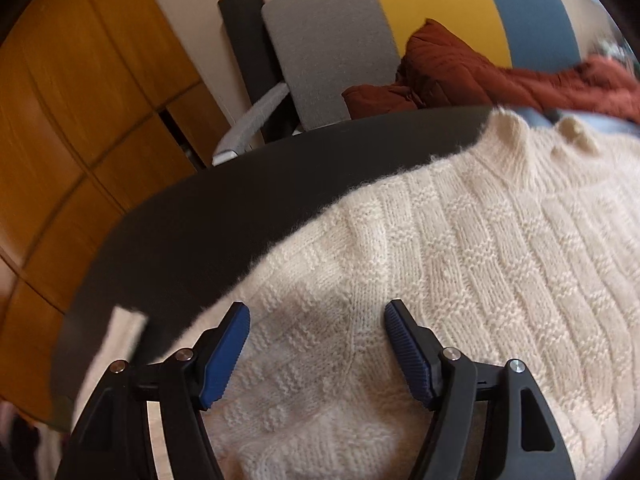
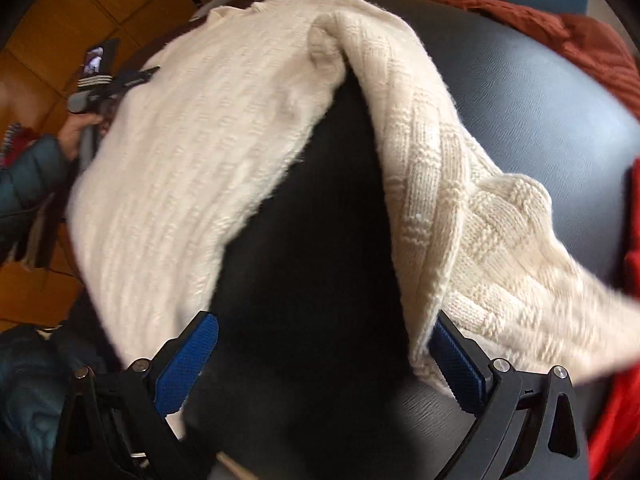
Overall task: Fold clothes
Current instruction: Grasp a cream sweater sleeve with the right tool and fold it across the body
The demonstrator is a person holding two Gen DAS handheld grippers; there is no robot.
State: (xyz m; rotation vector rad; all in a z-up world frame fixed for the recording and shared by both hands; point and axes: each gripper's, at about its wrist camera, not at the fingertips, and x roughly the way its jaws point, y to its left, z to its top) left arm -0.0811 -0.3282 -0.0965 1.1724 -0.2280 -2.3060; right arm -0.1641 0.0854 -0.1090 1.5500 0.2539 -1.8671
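Observation:
A cream knitted sweater (image 1: 460,240) lies spread on a round black table (image 1: 240,208). My left gripper (image 1: 316,316) is open, its blue pads just above the sweater near the shoulder seam. In the right wrist view the sweater (image 2: 192,152) lies with one sleeve (image 2: 460,208) angled away from the body, a dark wedge of table (image 2: 312,240) between them. My right gripper (image 2: 324,328) is open over that wedge; the sleeve's edge drapes over its right finger (image 2: 456,360). The left gripper, held by a hand, shows at the sweater's far side (image 2: 104,84).
A rust-red garment (image 1: 480,76) lies on a grey, yellow and blue striped sofa (image 1: 360,40) behind the table. Wooden cabinets (image 1: 80,120) stand at the left. A red cloth (image 2: 624,320) sits at the table's right edge.

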